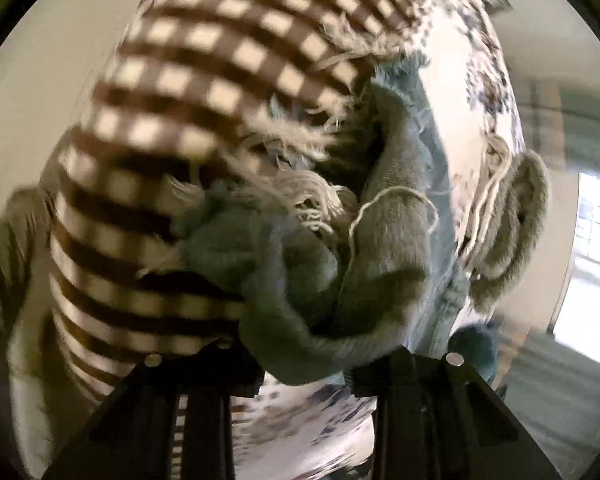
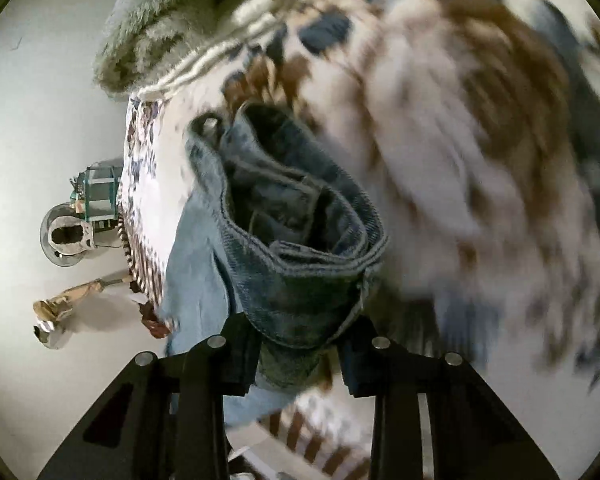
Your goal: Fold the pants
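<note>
faded blue denim pants (image 2: 300, 248) run lengthwise away from both cameras. left gripper (image 1: 305, 364) jaws clamp the frayed hem. right gripper (image 2: 300, 364) jaws clamp the folded waistband.

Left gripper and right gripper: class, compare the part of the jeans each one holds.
The left gripper pinches a pale, frayed end with loose white threads; the right gripper pinches a darker, stitched, thick band with no fraying. Left's cloth is bunched, right's folded in layers. Both are shut on the same jeans.

A brown-checked cloth (image 1: 188, 92) lay beside a floral bedspread (image 1: 459, 120) (badly blurred); a window (image 1: 595, 224) glowed, and a fuzzy grey cushion (image 2: 180, 20) rested nearby.
</note>
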